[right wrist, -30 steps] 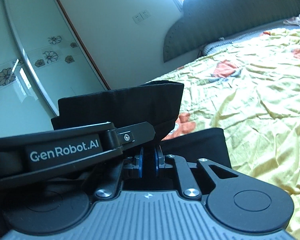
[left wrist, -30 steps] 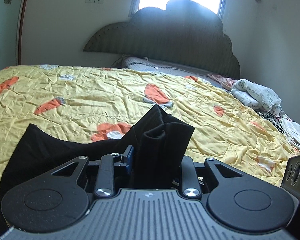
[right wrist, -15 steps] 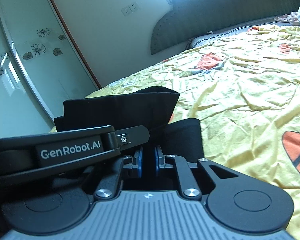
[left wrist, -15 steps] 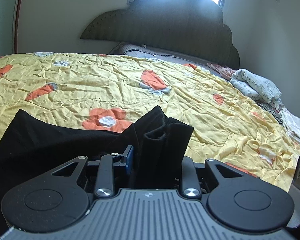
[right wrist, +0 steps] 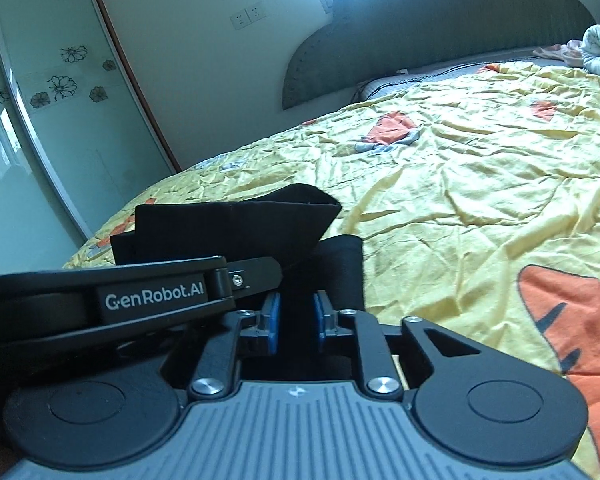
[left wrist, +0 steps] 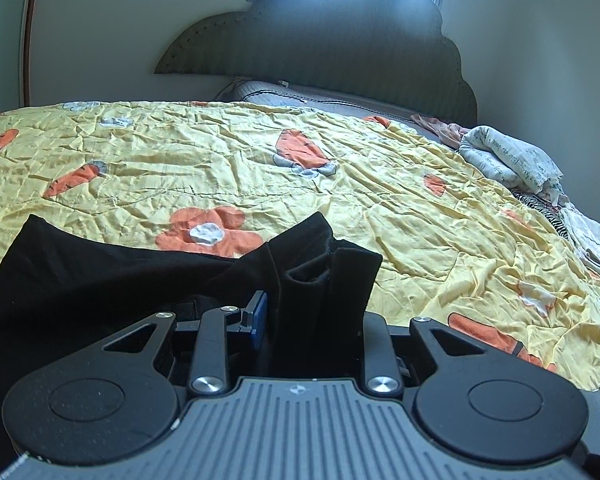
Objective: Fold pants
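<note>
One pair of black pants [left wrist: 112,280] lies bunched on the near part of a yellow bedspread [left wrist: 380,200] printed with orange flowers. Two grippers work it. The left gripper [left wrist: 312,312] is clamped narrowly on a thick, upright fold of the pants, cloth filling the gap between its pads. The right gripper [right wrist: 296,320] has its jaws opening: a small gap shows between the two blue pads [right wrist: 272,320], dark cloth between them, no longer pinched. A folded white blanket [left wrist: 508,160] rests by the dark headboard [left wrist: 340,40].
</note>
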A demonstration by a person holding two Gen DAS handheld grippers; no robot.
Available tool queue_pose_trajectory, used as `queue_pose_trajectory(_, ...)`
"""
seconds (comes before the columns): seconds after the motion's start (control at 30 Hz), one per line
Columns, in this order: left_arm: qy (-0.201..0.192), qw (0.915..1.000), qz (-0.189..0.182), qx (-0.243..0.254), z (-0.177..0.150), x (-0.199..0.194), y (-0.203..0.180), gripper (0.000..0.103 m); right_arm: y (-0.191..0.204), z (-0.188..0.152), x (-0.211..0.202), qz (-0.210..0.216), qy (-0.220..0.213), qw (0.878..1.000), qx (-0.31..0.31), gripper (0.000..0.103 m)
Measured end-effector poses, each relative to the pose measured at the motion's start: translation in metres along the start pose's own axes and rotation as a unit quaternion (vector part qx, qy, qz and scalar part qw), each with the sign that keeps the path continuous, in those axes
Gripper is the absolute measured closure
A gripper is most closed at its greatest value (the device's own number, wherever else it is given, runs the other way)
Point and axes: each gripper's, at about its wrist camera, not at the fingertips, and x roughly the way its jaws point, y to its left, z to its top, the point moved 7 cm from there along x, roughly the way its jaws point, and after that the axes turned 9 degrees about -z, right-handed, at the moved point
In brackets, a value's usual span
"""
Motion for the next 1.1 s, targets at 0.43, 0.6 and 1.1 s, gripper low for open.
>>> queue_pose_trajectory(0.43, 0.011, 0.9985, -0.054, 0.004, -0.003, -0.004, -0.016, 0.047, -0.039, 0.005, -0.025, -0.097, -0.035, 0.995, -0.017, 0.07)
queue_pose_trajectory(0.6, -0.011, 0.9956, -0.093, 0.002, 0.003, -0.02, -0.023, 0.034, -0.05, 0.01, -0.031, -0.121, -0.053, 0.991, -0.001, 0.07)
queue_pose_trajectory(1.1, -0.025, 0.9929, 0.077, -0.088, 0.02, -0.043, 0.118, 0.026, -0.02, -0.008, -0.043, 0.093, 0.033, 0.991, 0.092, 0.07)
